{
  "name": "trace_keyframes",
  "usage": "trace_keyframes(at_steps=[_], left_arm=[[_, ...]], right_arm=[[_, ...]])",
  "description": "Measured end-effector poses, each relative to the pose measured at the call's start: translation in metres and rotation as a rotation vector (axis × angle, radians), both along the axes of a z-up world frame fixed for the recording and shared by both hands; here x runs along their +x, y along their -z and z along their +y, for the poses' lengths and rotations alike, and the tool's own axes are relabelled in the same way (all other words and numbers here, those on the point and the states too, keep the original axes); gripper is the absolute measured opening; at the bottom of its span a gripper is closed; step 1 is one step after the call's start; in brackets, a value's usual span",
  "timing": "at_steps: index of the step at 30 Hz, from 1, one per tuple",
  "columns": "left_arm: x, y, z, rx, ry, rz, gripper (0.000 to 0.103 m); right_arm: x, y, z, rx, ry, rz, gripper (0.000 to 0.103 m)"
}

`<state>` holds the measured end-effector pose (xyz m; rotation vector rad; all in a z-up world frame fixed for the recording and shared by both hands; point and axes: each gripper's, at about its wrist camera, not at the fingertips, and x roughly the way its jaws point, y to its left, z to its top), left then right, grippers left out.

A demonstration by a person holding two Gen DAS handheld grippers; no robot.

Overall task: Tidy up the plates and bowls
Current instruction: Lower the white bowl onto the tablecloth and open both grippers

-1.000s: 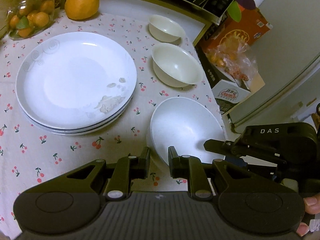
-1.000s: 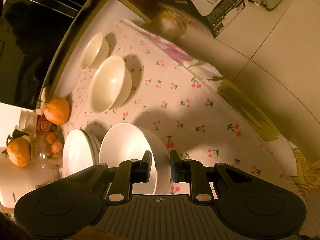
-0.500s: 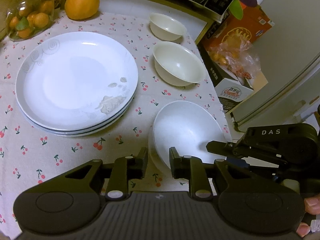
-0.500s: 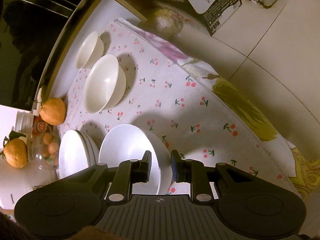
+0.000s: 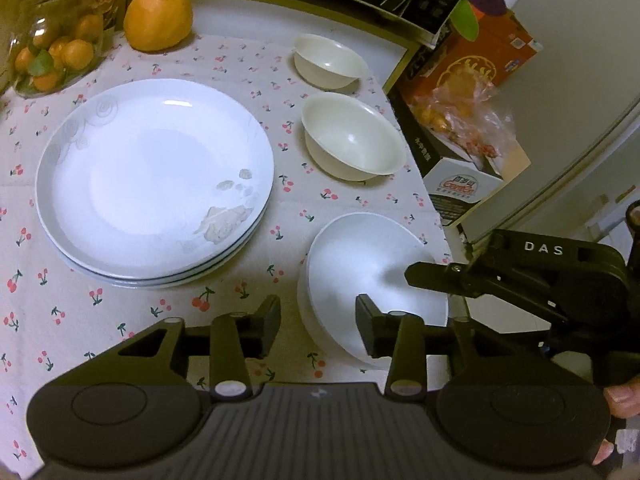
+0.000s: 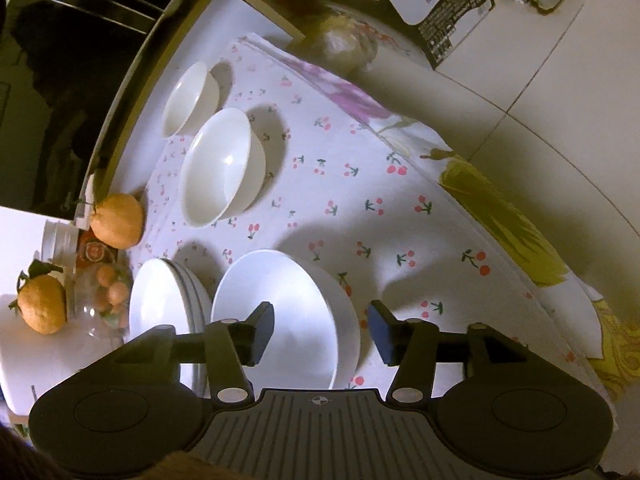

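I am looking at a home kitchen or dining corner. A cherry-print tablecloth (image 5: 120, 312) covers the table, and everything else sits around it: a stack of white plates (image 5: 154, 176) on it, white bowls (image 5: 352, 136) near its far edge, large oranges (image 5: 158, 12) and a glass jar of small citrus (image 5: 52, 52) at its back corner. Beyond it stands a black microwave (image 6: 80, 40); beside it, food cartons (image 5: 460, 184) rest on a tiled floor (image 6: 560, 120).

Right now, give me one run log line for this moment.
left gripper: jaws just opened, astride large bowl rim | right gripper: jaws just opened, same bowl | plate stack untouched
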<state>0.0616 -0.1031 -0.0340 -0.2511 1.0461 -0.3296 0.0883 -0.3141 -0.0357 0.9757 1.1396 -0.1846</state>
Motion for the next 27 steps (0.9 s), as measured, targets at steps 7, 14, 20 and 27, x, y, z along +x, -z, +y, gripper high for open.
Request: trace_keyframes(at_steps=[7, 14, 20, 27], left_arm=[[0.004, -0.016, -0.005, 0.030, 0.049, -0.046, 0.063], [0.019, -0.035, -0.007, 0.062, 0.114, -0.124, 0.082], [0.042, -0.037, -0.006, 0.072, 0.121, -0.165, 0.093], [0.082, -0.036, 0.000, 0.055, 0.124, -0.170, 0.096]], right_arm=[[0.005, -0.002, -0.005, 0.018, -0.002, -0.055, 0.066], [0.012, -0.004, -0.018, 0.047, 0.023, -0.122, 0.075], [0.019, -0.003, -0.022, 0.077, 0.039, -0.174, 0.083], [0.026, -0.001, -0.038, 0.110, 0.118, -0.211, 0.087]])
